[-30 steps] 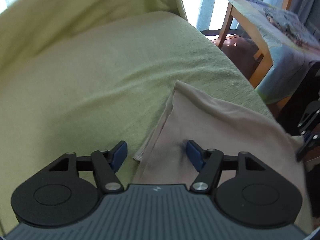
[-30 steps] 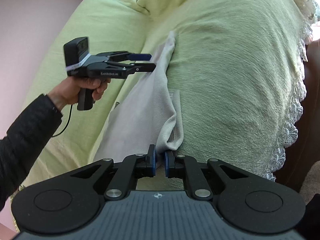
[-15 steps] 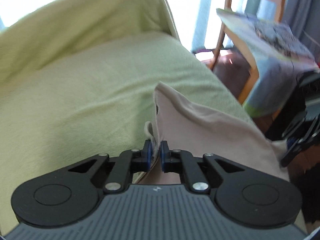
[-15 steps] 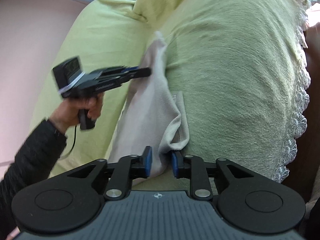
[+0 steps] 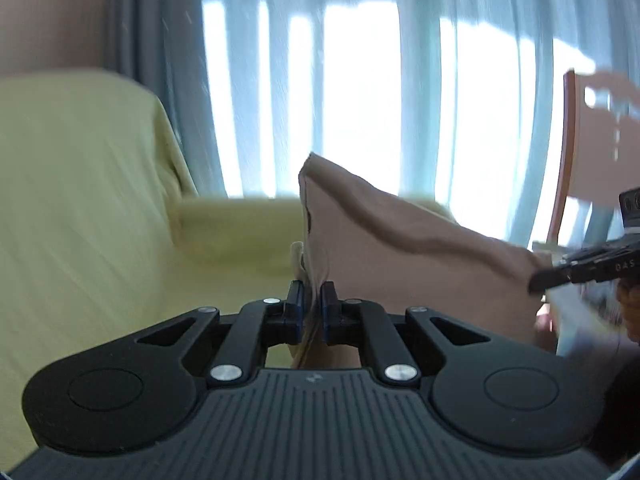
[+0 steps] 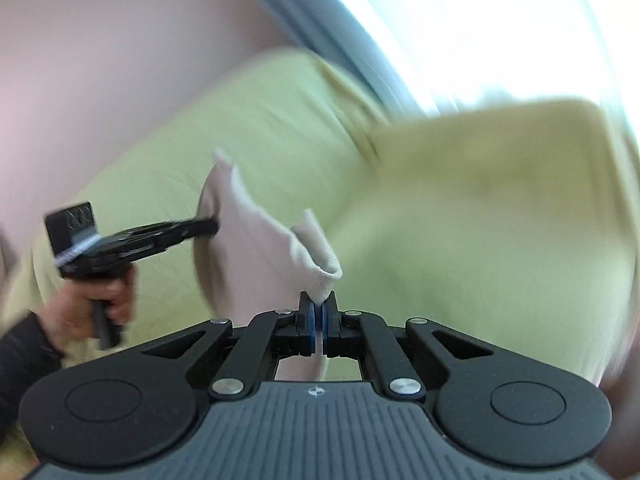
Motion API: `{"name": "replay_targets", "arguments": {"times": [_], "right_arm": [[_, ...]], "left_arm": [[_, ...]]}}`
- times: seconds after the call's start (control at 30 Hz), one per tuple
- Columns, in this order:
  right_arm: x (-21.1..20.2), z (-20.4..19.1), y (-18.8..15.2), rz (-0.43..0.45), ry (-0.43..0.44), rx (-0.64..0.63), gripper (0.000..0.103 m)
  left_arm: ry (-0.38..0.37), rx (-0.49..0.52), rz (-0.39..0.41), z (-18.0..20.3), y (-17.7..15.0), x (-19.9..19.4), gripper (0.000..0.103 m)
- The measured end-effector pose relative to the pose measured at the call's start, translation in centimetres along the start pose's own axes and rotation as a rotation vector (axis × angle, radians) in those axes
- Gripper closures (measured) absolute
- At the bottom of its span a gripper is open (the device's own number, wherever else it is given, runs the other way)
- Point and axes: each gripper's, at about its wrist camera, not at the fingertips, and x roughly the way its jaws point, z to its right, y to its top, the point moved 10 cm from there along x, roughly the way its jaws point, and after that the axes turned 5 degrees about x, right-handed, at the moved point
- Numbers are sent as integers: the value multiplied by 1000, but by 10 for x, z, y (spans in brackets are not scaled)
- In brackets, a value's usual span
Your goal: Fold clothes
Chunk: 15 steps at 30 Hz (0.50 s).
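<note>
Between both hand-held grippers [image 5: 311, 304] [image 6: 318, 314]: beige cloth [image 5: 400, 248], pinched taut.

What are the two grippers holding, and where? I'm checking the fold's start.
Both hold the beige cloth garment: left gripper and right gripper each pinch one edge.

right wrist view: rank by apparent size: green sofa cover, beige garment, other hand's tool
1. green sofa cover, fills most of the view
2. beige garment
3. left tool; unsure, it looks nearly as big as the garment

Barely any readable text
Pale letters "OAS" stand on the right gripper [image 5: 536, 282] body, far right of the left claw; the rest is blurred.
</note>
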Motion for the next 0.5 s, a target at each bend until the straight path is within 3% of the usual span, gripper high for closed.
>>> {"name": "replay_targets", "arguments": {"times": [0.1, 0.2, 0.33, 0.5], "right_arm": [[-32, -55, 36, 104, -41, -326, 100], [-53, -97, 27, 123, -47, -505, 99], [-79, -118, -38, 41, 0, -589, 99], [-88, -118, -164, -202, 70, -597, 100]], "left_arm": [[26, -16, 93, 11, 7, -53, 97], [41, -41, 139, 29, -11, -100, 99], [42, -130, 104, 63, -88, -150, 103], [83, -264, -10, 95, -199, -189, 103]]}}
